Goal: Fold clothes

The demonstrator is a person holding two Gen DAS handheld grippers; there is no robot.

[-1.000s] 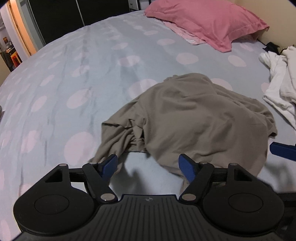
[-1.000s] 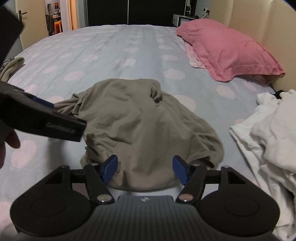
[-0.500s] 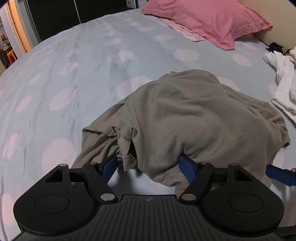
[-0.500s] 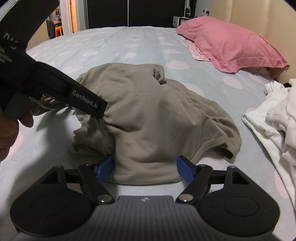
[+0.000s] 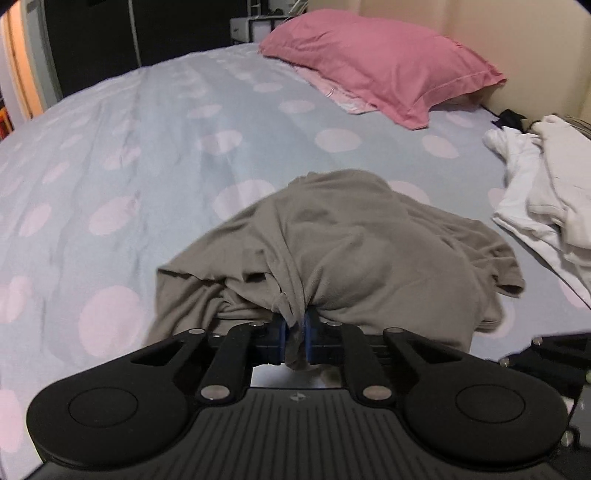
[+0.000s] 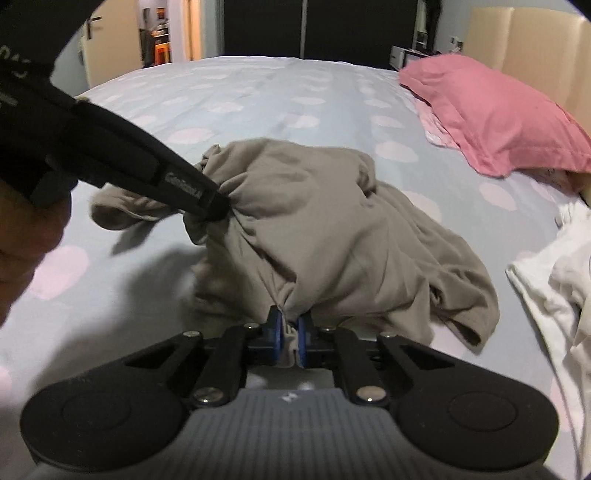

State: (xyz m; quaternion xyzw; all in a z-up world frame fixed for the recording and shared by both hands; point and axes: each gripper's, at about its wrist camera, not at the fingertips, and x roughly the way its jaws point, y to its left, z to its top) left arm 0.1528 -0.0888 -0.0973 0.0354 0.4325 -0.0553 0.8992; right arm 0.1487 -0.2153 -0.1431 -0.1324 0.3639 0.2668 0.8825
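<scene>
- Because each of your 2 grippers has pinched only a small bunch of the shirt [image 6: 332, 221], a sharp lift could pull the fabric out from between the pads.
- Your left gripper [image 5: 294, 332] is closed on a gather at the shirt's near edge; your right gripper [image 6: 287, 334] is closed on another bunch of its near edge.
- You may have caught more than 1 layer in either pinch, which I judge likely from the thick folds; the shirt would then come up twisted instead of hanging flat.
- The shirt lies crumpled in a heap on the bed [image 5: 147, 147], so which part you hold cannot be told.
- If you swing right, the hem could drag over the white clothes [image 6: 554, 277] lying just beside it.
- The bed has a pale blue sheet with pink dots, slightly wrinkled and soft.
- A pink pillow [image 5: 380, 62] sits at the far end by a beige headboard [image 6: 524, 37]; dark wardrobes [image 6: 314, 26] and a lit doorway [image 6: 162, 37] stand beyond.
</scene>
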